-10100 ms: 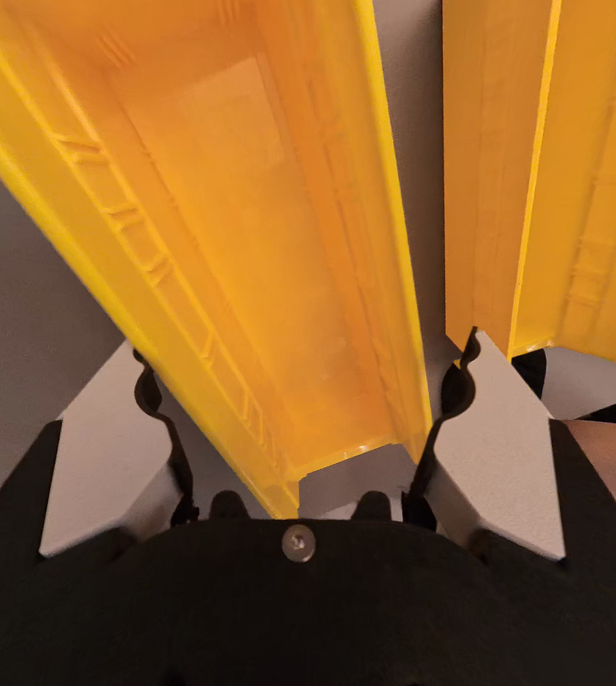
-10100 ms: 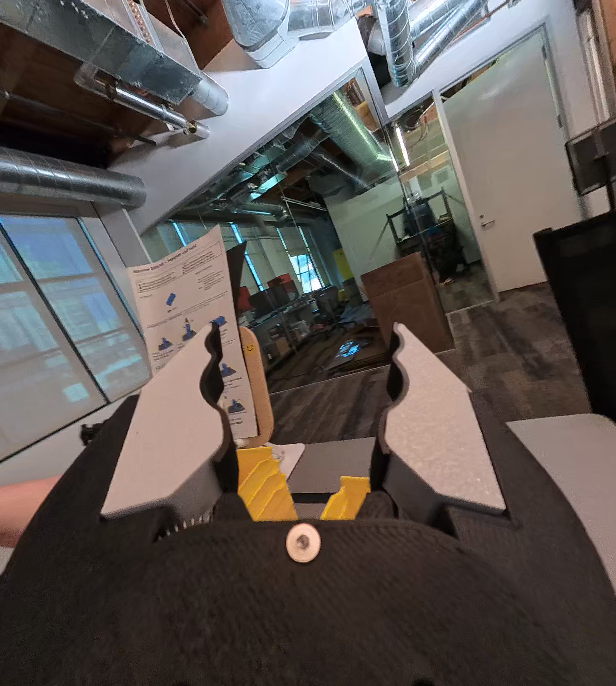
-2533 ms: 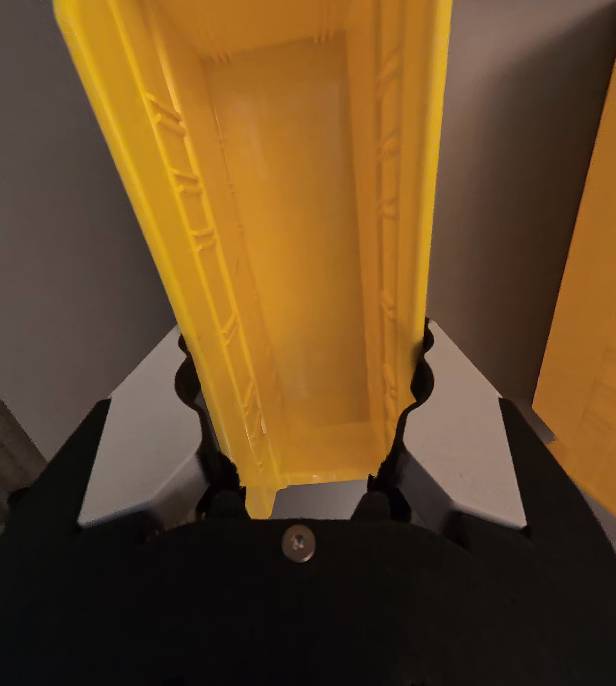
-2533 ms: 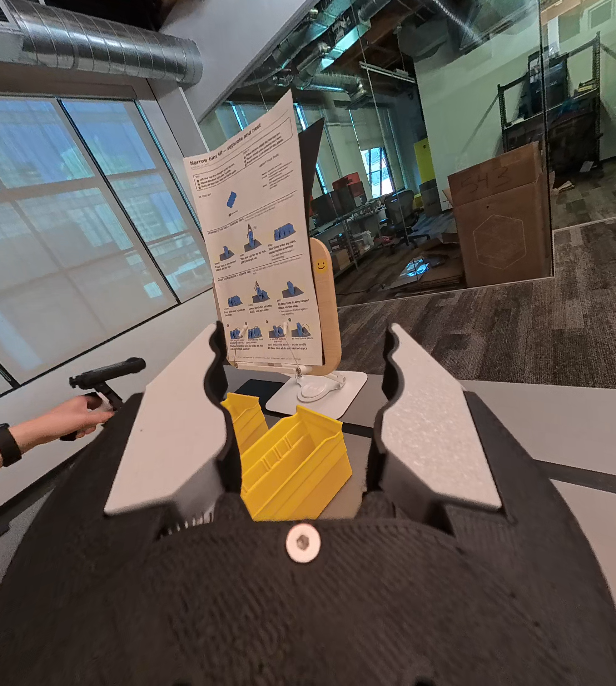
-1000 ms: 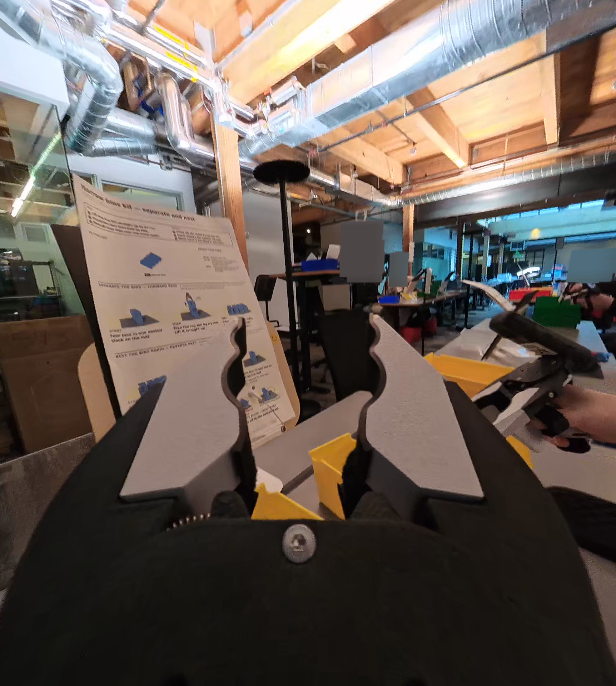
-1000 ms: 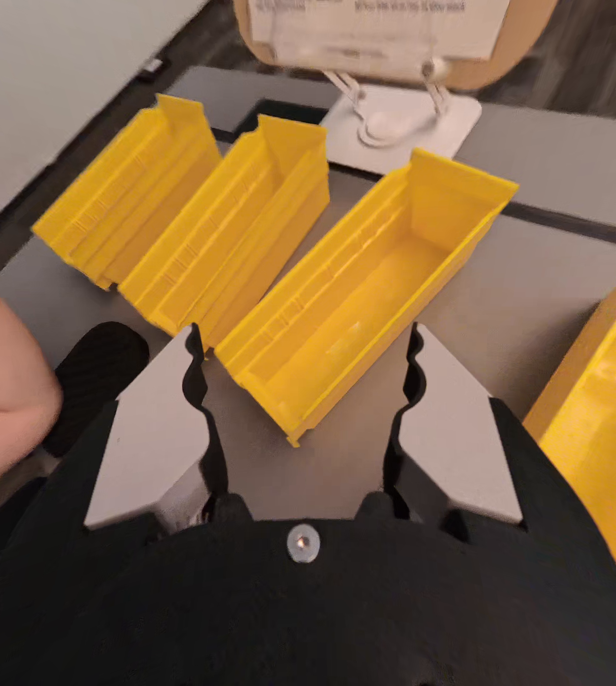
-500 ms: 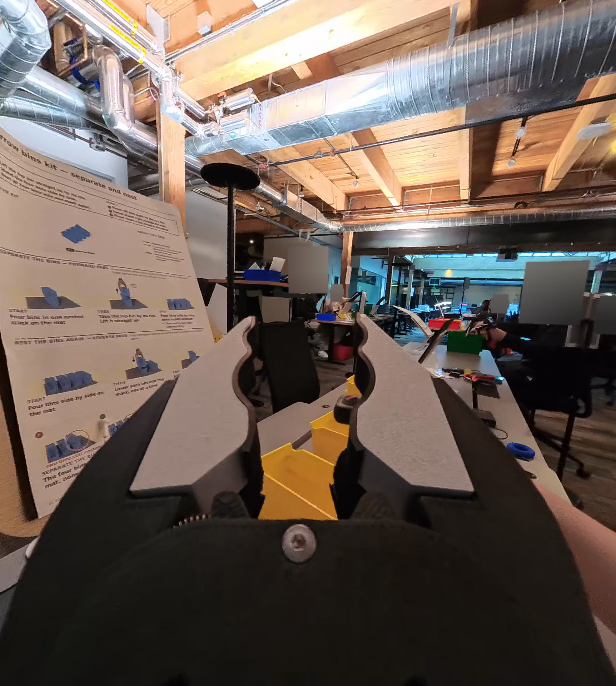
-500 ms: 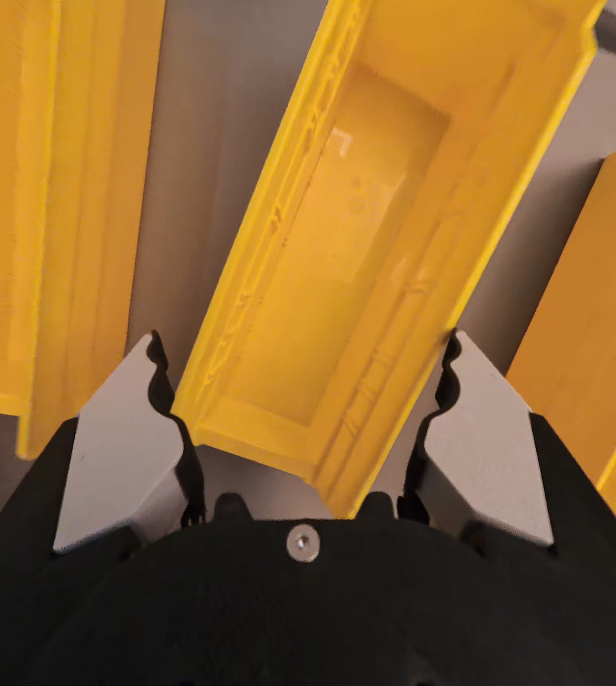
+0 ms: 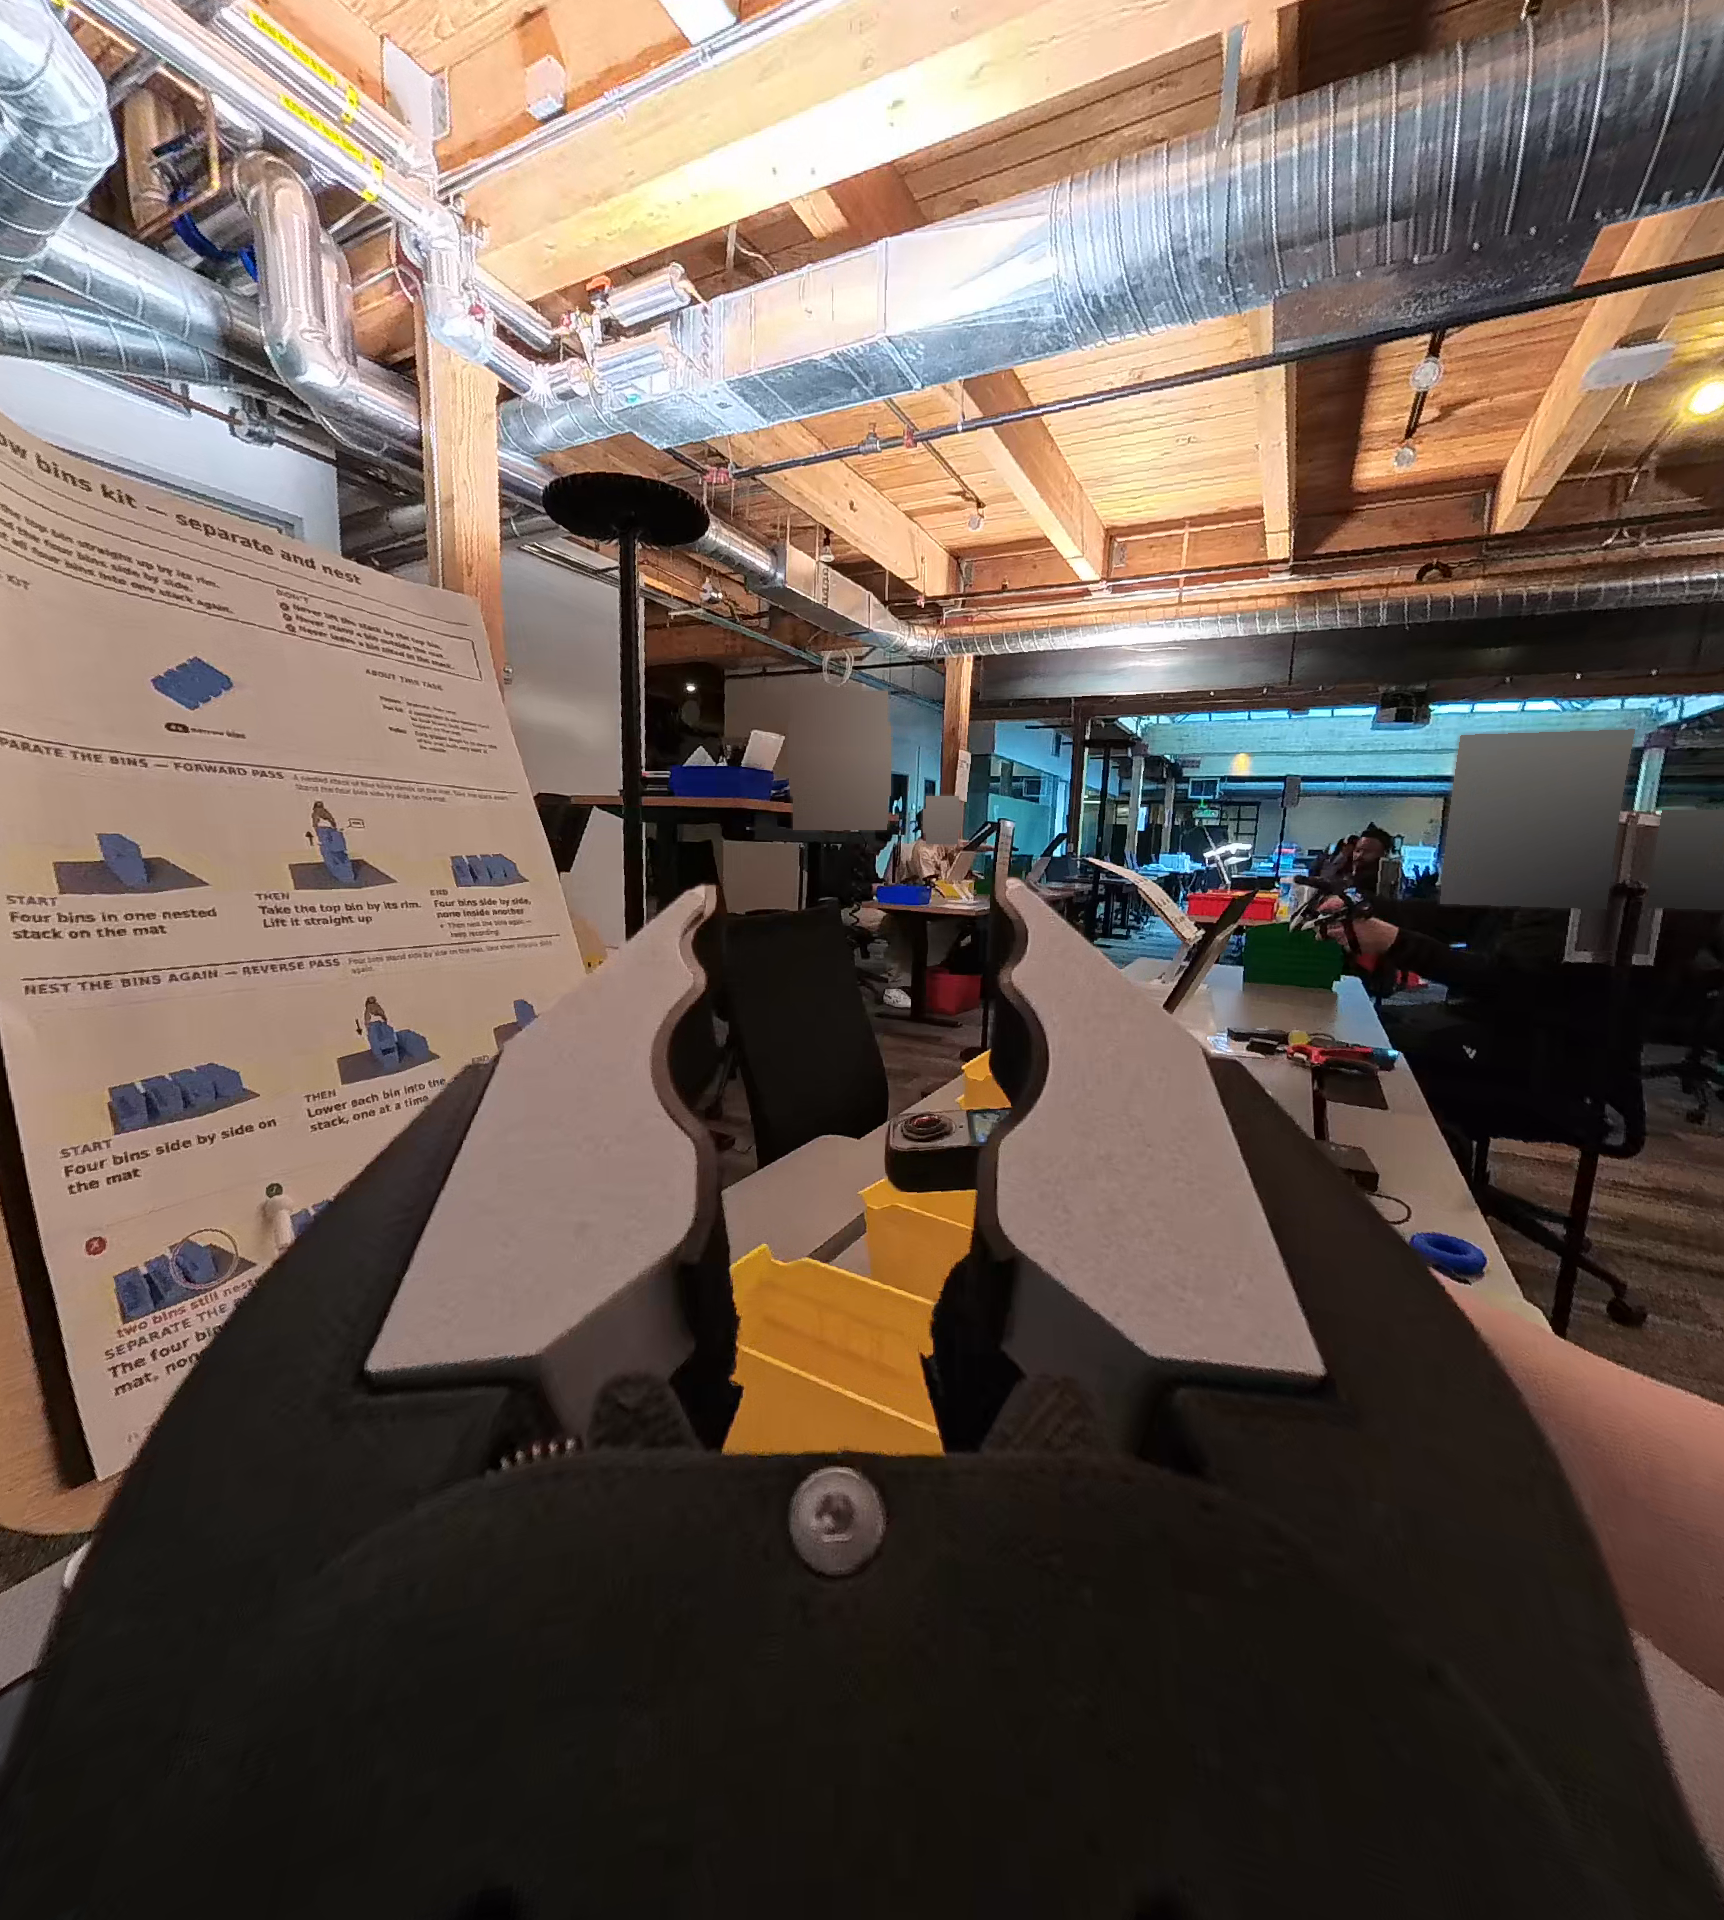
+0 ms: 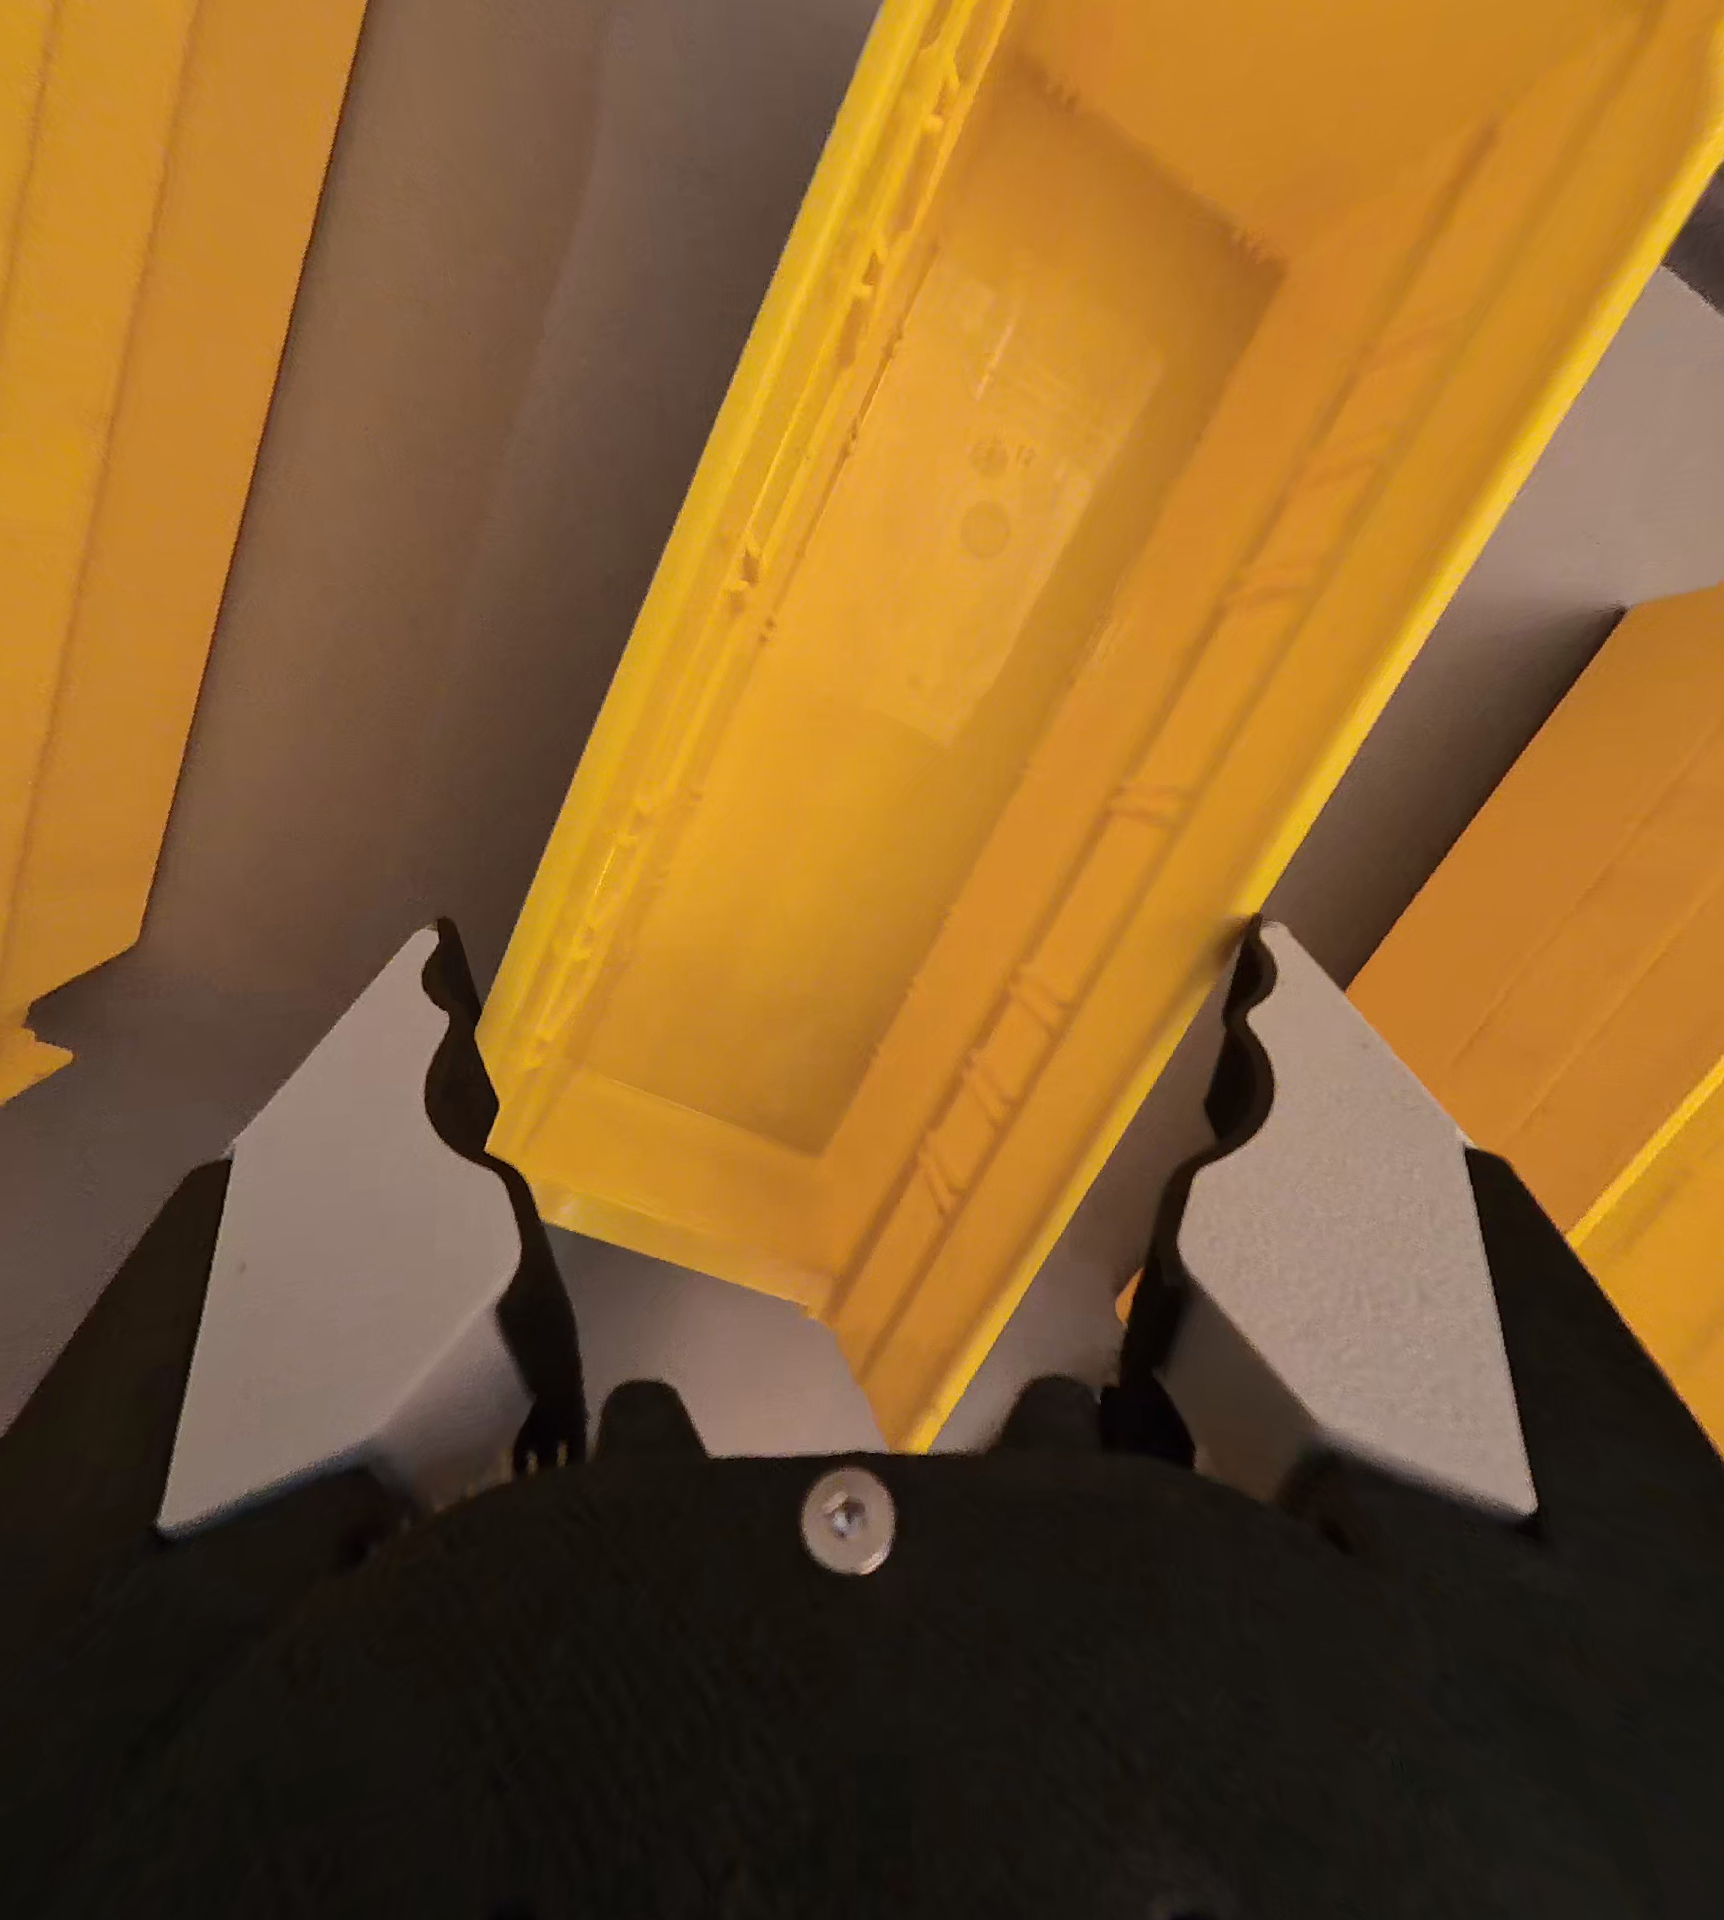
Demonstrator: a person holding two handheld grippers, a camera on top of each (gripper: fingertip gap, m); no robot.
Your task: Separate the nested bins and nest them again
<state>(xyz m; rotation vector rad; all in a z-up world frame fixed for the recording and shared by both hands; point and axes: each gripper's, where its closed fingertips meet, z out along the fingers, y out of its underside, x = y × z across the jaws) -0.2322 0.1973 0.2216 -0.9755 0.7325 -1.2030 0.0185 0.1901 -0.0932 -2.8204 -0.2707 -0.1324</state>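
Left gripper (image 9: 856, 920) raised and level, fingers parted by a narrow gap, nothing between them; printed instruction sheet (image 9: 214, 883) standing at left, yellow bins (image 9: 837, 1351) low on the grey tabletop (image 9: 796, 1195) beyond. Right gripper (image 10: 842, 935) pointing down, spread wide, straddling the near end of the middle yellow bin (image 10: 941, 675), which lies slanted; both pads about at its rims, contact unclear. Further bins toward the left (image 10: 58, 416) and right (image 10: 1616, 883) edges.

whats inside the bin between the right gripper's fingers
Nothing loose: the yellow bin shows only a pale rectangular label on its floor. Its near end runs under the right gripper, so that corner is hidden.
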